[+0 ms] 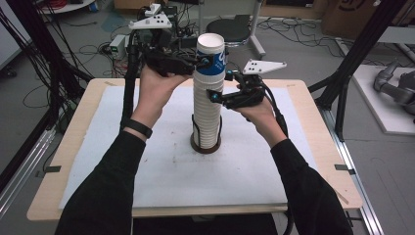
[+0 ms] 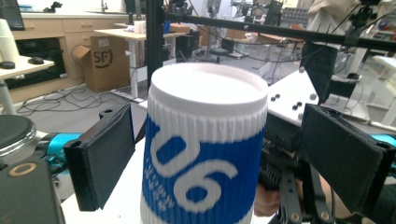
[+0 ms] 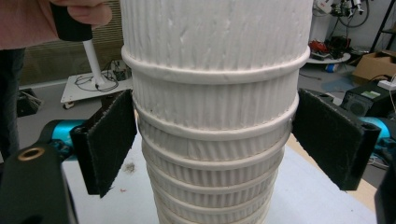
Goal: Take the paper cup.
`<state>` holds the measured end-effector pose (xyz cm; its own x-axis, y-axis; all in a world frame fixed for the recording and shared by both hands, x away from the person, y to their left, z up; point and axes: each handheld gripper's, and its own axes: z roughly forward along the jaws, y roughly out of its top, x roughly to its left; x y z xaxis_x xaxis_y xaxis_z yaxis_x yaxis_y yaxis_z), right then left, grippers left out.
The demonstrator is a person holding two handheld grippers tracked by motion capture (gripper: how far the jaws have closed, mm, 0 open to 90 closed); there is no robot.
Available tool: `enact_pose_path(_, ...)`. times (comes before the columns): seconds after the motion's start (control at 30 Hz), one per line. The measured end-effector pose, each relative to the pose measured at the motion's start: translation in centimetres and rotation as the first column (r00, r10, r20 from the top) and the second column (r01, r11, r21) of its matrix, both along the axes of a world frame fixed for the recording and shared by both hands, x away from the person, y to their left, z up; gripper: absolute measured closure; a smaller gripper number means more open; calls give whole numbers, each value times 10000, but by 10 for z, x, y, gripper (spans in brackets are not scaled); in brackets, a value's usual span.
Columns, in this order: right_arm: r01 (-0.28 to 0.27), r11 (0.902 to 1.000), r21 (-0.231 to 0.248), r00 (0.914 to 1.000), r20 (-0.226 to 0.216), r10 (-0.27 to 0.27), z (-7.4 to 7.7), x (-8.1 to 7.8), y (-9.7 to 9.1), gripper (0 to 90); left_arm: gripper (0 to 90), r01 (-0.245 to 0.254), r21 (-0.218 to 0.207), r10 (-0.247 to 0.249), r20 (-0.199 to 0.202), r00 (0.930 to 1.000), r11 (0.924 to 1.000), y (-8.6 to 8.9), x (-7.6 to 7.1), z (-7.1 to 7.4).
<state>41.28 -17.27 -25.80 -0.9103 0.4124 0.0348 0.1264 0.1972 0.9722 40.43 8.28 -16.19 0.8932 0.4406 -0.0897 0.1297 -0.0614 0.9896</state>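
A tall stack [image 1: 207, 105] of ribbed white paper cups stands upright in a dark round holder [image 1: 205, 145] near the middle of the white mat [image 1: 161, 171] that covers the wooden table [image 1: 78, 110]. The top cup [image 1: 211, 55], white with a blue band and large white numerals, sits at the head of the stack, open end up.

The left gripper [image 1: 201, 62], held level in the person's left hand [image 1: 155, 82], reaches the top cup from the stack's left. In the left gripper view its jaws are spread on either side of the blue cup [image 2: 205, 144], with a sliver of space showing between each pad and the cup wall.

The right gripper [image 1: 213, 96], in the right hand [image 1: 254, 108], meets the stack from its right, lower than the left gripper and about a third of the way down the stack. In the right gripper view its jaws flank the ribbed cups [image 3: 215, 116]; the left pad lies against the stack, while at the right pad contact cannot be told.
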Motion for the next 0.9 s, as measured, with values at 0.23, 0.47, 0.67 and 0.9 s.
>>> enact_pose_path(0.23,-8,10000,-14,10000,2,8,0,0,0,148,114,99,-83,-100,-73,9999,9999,-8,6,5)
enact_pose_path(0.47,-1,10000,-26,10000,-6,1,0,0,0,147,223,-38,-203,36,-141,9999,9998,-8,9,6)
enact_pose_path(0.67,37,10000,-14,10000,-4,-37,0,0,0,148,290,-11,-219,10,-49,10000,9998,-7,10,6)
enact_pose_path(0.9,38,10000,-18,10000,-28,-38,0,-1,0,148,296,10,-188,-10,-30,10000,9998,-7,10,7)
